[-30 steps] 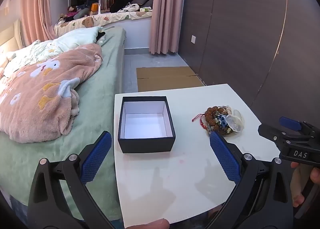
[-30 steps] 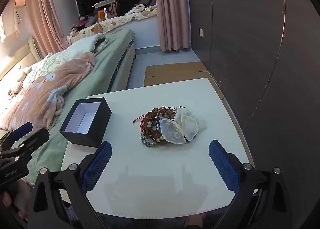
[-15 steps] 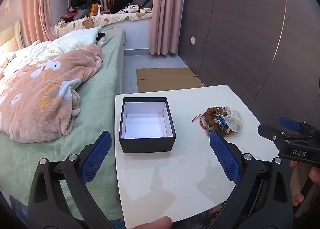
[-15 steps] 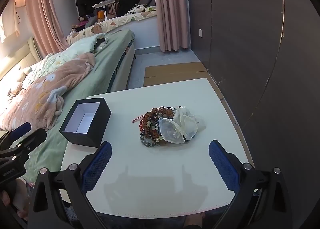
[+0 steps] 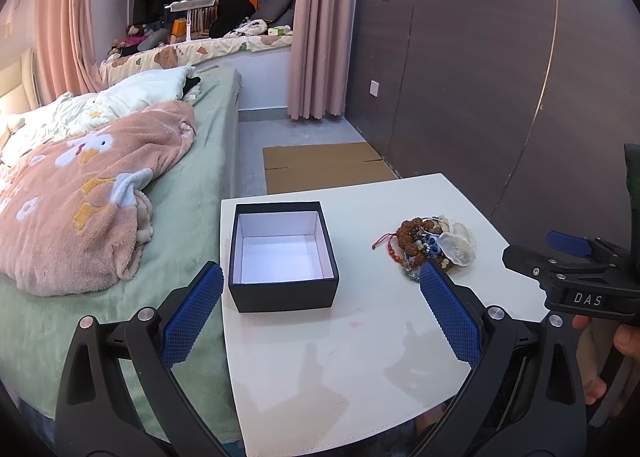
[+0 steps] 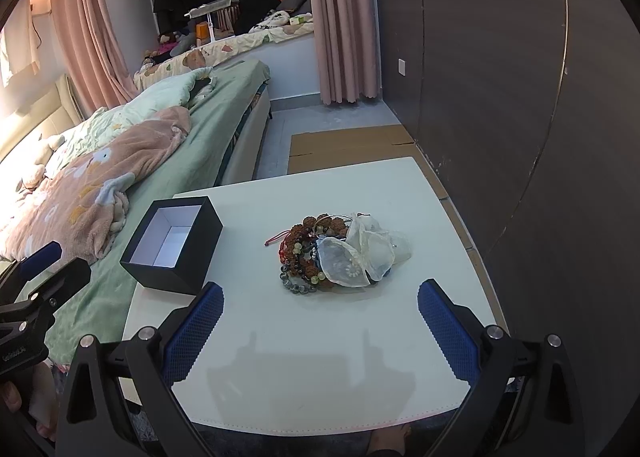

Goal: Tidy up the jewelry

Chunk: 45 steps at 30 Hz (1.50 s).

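black box (image 5: 283,289) with white lining, white table (image 5: 360,357), pink floral blanket (image 5: 80,201), blue-padded claws

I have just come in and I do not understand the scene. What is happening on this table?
A person holds a hand-held gripper in each hand over a white table. Both the left hand-held gripper and the right hand-held gripper are open and hold nothing. A pile of bracelets with sheer pouches lies beside an empty black box. Nothing is sorted yet.

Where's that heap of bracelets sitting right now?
The bracelet pile lies mid-table in the right wrist view, right of the open black box, a sheer pouch against it.
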Available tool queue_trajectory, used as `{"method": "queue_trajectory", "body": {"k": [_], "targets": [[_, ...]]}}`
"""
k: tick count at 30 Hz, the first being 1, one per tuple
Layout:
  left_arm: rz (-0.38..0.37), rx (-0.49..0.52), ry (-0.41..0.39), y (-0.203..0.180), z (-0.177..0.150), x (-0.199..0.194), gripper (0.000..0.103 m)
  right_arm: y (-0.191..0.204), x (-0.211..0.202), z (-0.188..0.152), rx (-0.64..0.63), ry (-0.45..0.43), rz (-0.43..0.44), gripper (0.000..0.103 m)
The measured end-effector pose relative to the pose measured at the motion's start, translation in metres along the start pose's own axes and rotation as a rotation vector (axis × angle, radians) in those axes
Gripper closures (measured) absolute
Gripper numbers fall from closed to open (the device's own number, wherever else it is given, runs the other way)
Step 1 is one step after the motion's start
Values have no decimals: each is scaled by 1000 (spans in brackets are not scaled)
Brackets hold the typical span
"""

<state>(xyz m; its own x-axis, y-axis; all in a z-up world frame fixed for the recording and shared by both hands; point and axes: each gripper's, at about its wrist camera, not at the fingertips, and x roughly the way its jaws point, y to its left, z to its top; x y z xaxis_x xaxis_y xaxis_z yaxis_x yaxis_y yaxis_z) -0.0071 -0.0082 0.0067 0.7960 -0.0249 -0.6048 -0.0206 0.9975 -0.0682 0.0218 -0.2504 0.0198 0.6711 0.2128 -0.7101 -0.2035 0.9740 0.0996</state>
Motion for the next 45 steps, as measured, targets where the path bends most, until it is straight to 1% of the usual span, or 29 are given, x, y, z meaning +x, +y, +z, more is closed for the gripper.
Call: {"method": "queue_trajectory", "body": {"k": [28, 45], "targets": [[1, -4, -11, 0, 0, 0, 5, -1, 0, 1, 1, -2, 0, 8], [-5, -12, -22, 0, 3, -2, 5, -5, -12, 8, -7, -16, -15, 8]]}}
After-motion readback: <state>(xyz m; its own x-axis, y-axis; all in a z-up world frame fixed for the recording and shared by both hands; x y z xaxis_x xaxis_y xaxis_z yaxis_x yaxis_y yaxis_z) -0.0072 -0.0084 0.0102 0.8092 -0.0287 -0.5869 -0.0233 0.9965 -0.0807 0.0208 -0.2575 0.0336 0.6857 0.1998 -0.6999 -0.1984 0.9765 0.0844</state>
